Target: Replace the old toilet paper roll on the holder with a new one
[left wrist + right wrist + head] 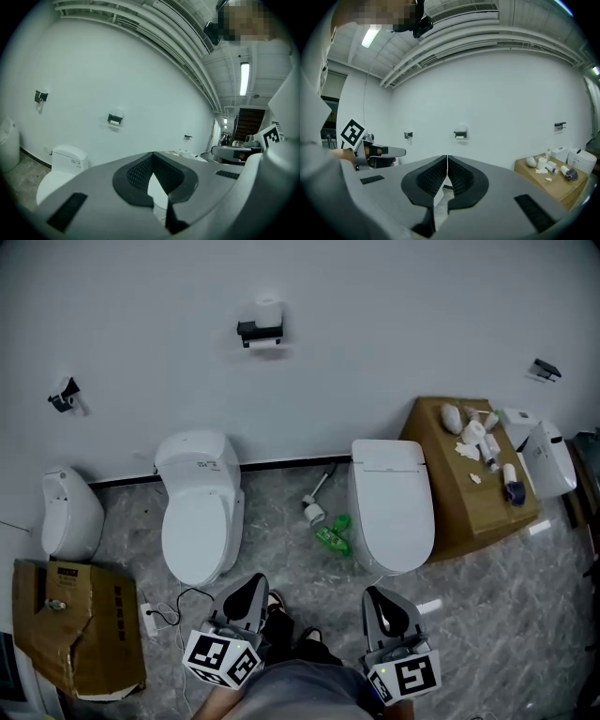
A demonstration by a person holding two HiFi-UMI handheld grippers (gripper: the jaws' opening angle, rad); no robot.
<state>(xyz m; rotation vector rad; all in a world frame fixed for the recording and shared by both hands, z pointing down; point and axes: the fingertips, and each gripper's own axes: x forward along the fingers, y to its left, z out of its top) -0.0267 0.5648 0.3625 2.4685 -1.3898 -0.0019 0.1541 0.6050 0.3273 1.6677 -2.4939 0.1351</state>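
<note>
Not started. L hand-held gripper (247,594) & R hand-held gripper (382,604) both clenched, empty. Old roll (269,311) on wall holder (258,331); spare roll (474,432) untouched, desk (459,498) far edge.

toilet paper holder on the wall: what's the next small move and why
Probably bring both grippers forward toward the holder on the wall. The left gripper and right gripper both have jaws shut on nothing, and they hang well short of the wall, with a toilet standing between them and it.

A toilet (199,521) stands under the holder (260,331); space above it lies open.
</note>
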